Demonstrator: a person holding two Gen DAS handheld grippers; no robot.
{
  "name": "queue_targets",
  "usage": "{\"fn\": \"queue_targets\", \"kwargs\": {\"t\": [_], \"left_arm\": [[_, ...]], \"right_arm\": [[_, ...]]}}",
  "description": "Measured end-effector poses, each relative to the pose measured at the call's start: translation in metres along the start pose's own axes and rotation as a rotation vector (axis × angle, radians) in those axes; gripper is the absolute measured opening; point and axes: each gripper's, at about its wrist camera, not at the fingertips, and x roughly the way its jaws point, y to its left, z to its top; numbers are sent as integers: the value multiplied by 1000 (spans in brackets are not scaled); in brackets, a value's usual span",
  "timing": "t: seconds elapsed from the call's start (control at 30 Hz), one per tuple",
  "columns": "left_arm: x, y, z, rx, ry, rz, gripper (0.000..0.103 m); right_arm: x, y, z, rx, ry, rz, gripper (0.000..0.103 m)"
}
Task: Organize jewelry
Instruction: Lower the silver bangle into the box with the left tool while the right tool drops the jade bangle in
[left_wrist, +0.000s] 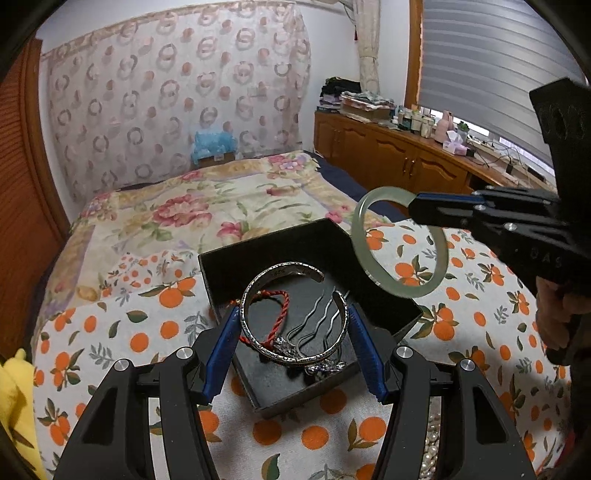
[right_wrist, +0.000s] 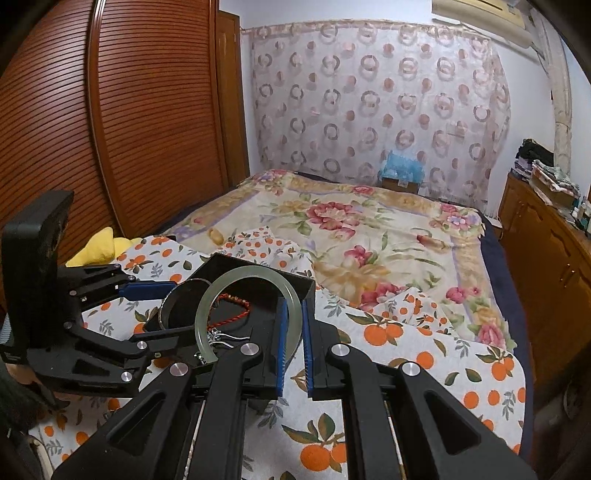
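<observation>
Presently the right gripper (right_wrist: 293, 332) is clamped on the green jade bangle (left_wrist: 399, 242), holding it above the black box (left_wrist: 314, 243); the left gripper (left_wrist: 293, 347), part-open, grips the silver cuff bracelet (left_wrist: 291, 314) over that box on the bed

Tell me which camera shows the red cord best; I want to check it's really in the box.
The left wrist view: the red cord lies in the black box, threaded under the silver bangle, with most of its twist visible. The right wrist view shows only a short stretch behind the jade bangle held by the right gripper.
</observation>
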Motion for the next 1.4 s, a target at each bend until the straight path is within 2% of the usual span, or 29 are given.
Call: {"fn": "queue_targets", "kwargs": {"t": [0.13,0.43,0.53,0.83,0.97,1.17,1.4], "left_arm": [[-8,5,1,-22,-25,-8,57],[-24,30,6,-58,-58,76,58],[-29,41,6,-80,-71,98,65],[-25,57,4,-108,-59,133,66],[-26,57,3,-110,-63,130,66],[-26,54,0,-98,-63,123,66],[-38,45,5,-83,-100,117,66]], "right_arm": [[7,7,4,-15,8,1,9],[41,27,11,-87,57,-14,9],[55,32,9,-96,83,-18,9],[82,38,7,-87,140,4,10],[77,35,6,-62,134,20,11],[58,28,7,-40,94,-1,11],[17,26,-9,3,46,-20,11]]}}
